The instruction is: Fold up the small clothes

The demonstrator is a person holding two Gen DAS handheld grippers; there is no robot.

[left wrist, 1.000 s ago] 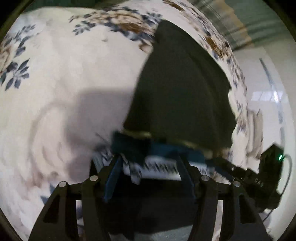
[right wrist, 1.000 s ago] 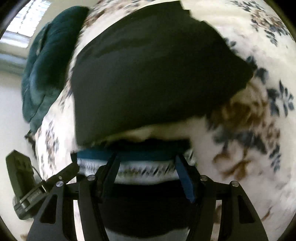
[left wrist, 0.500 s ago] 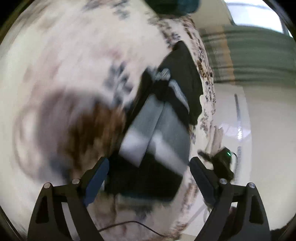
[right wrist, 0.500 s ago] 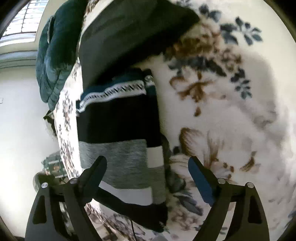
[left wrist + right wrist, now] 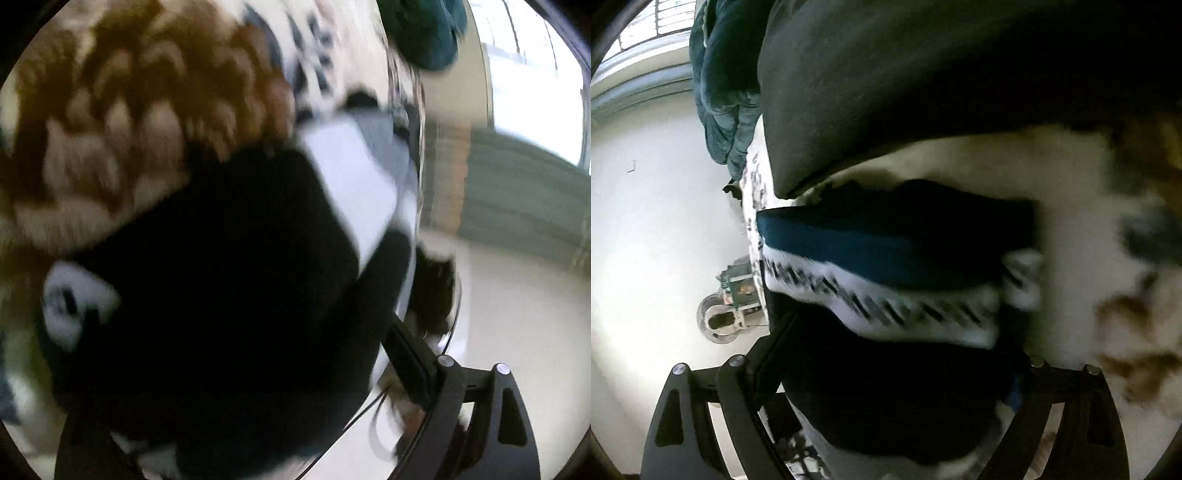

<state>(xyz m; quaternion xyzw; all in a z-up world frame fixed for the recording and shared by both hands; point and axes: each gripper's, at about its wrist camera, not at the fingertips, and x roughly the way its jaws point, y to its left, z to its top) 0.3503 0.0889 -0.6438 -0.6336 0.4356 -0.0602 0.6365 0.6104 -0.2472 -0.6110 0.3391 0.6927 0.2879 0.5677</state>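
Both the left gripper point(image 5: 236, 424) and right gripper point(image 5: 890, 373) have just opened their jaws wide, apparently releasing the striped garment point(image 5: 886, 266), which lies folded on the floral bed point(image 5: 1078, 229), ready for another fold.

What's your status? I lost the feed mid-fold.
Left gripper and right gripper open, jaws just opened, straddling folded sweater. Sweater lying on floral bedspread. Dark garment just beyond, not blocking.

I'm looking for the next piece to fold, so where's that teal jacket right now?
The teal jacket lies bunched at the bed's far edge, upper left in the right wrist view, just left of the black garment.
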